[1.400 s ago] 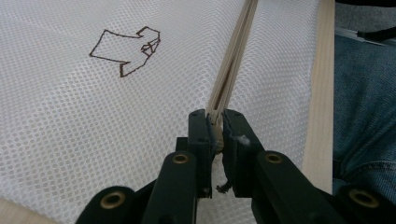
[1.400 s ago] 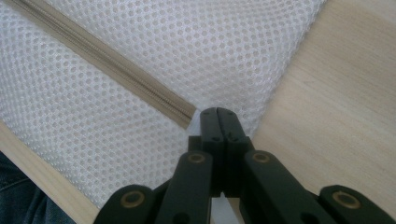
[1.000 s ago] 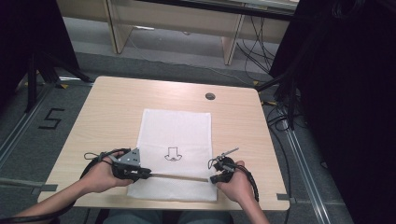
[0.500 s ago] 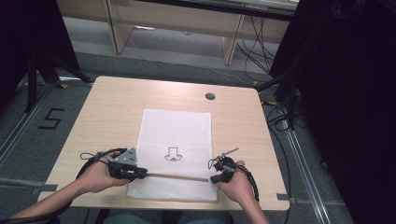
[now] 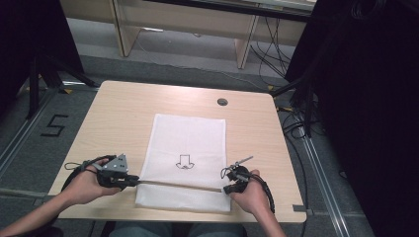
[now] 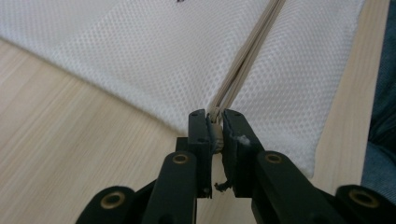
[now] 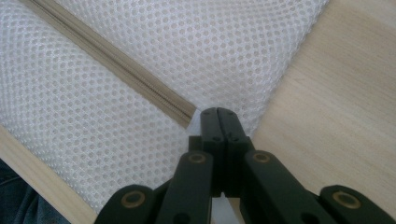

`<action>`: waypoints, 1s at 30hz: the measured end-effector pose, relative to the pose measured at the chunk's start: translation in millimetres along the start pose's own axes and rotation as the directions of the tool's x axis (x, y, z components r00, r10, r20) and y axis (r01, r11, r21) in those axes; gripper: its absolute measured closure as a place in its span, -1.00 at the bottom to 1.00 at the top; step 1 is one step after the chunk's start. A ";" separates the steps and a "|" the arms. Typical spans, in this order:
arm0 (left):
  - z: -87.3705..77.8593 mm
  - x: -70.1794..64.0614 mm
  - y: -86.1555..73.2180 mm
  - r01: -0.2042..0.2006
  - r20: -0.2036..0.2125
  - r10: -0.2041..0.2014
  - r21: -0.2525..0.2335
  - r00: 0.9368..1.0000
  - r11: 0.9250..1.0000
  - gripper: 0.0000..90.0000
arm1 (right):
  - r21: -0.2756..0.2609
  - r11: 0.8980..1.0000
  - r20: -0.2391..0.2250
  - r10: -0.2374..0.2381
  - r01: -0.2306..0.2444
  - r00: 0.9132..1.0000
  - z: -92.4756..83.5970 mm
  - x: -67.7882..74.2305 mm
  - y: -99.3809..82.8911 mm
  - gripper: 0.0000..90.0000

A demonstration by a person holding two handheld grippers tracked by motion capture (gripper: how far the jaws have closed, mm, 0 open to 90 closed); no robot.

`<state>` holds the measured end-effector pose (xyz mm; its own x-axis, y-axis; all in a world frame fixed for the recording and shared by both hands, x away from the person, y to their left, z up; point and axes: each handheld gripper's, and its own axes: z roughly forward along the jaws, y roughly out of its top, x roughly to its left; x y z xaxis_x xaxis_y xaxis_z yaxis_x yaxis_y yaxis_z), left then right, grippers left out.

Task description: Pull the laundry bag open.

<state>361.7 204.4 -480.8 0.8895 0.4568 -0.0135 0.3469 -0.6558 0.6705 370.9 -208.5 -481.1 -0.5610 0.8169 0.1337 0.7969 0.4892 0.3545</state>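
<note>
On the table (image 5: 123,106), both tongs clamped at the mesh bag's (image 5: 190,136) zipper (image 5: 178,184) ends — left tongs (image 6: 215,122) on the pull, right tongs (image 7: 218,112) on mesh.

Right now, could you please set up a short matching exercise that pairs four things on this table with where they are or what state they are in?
Things:
1. left gripper
2. right gripper
3. arrow mark
4. round hole

Places or states:
A. in the tabletop beyond the far edge of the mesh bag
B. shut on the mesh at the bag's edge, beside the closed end of the zipper
C. printed on the middle of the bag
D. shut on the zipper pull at the bag's other edge

Pairs: 1-D, 2-B, 3-C, 4-A
</note>
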 end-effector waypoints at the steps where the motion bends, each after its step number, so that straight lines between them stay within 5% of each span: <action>1: -0.9 0.7 -3.1 0.012 -0.007 -0.012 -0.002 1.000 1.000 0.82 | 0.001 1.000 -0.004 0.007 -0.007 1.000 -0.1 0.1 -0.1 1.00; 4: -3.4 3.1 -11.2 0.071 0.017 -0.071 -0.026 0.997 0.997 0.82 | -0.009 1.000 -0.010 -0.001 0.001 1.000 0.4 -0.2 -0.2 1.00; 7: -2.6 1.7 -12.4 0.047 -0.004 -0.047 0.008 0.999 0.999 0.82 | -0.009 1.000 -0.005 -0.012 0.012 1.000 0.3 -1.0 0.2 1.00; 11: 4.0 -0.2 -11.2 0.062 -0.037 -0.061 0.048 0.997 0.997 0.82 | -0.010 1.000 -0.005 -0.022 0.022 1.000 0.8 -1.7 0.3 1.00; 13: 3.8 0.5 -10.2 0.063 -0.053 -0.060 0.061 0.997 0.996 0.82 | 0.002 1.000 -0.005 0.012 -0.012 1.000 -0.2 0.3 -0.2 1.00; 16: 6.1 -0.6 -11.7 0.090 -0.049 -0.087 0.061 0.995 0.994 0.82 | -0.002 1.000 -0.007 0.008 -0.008 1.000 -0.4 -0.5 -0.8 1.00; 20: 6.5 -0.7 -12.4 0.062 -0.055 -0.058 0.075 0.997 0.995 0.82 | -0.002 1.000 -0.008 0.009 -0.009 1.000 -0.4 -0.6 -0.8 1.00; 24: 6.1 -0.6 -18.3 0.035 -0.027 -0.034 0.022 0.999 0.999 0.81 | -0.011 1.000 -0.013 -0.004 0.004 1.000 -0.2 -2.2 -0.7 1.00; 26: 5.7 1.0 -20.5 0.057 -0.040 -0.056 0.013 0.998 0.998 0.75 | -0.014 1.000 -0.029 0.012 -0.013 1.000 0.2 -4.4 -1.1 1.00; 29: 1.7 5.1 -20.8 0.044 -0.053 -0.046 -0.032 0.998 0.999 0.36 | -0.014 1.000 -0.043 0.024 -0.024 0.999 -0.8 -6.2 -2.5 1.00; 30: 0.5 3.6 -20.1 0.074 -0.030 -0.077 -0.084 0.997 0.994 0.30 | -0.021 0.999 -0.053 0.024 -0.025 0.998 -0.3 -7.5 -2.7 0.99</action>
<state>358.1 218.9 -494.7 0.8509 0.5237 -0.0422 0.3852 -0.5672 0.7280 372.8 -216.0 -482.7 -0.5527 0.8112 0.1908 0.8059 0.4620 0.3704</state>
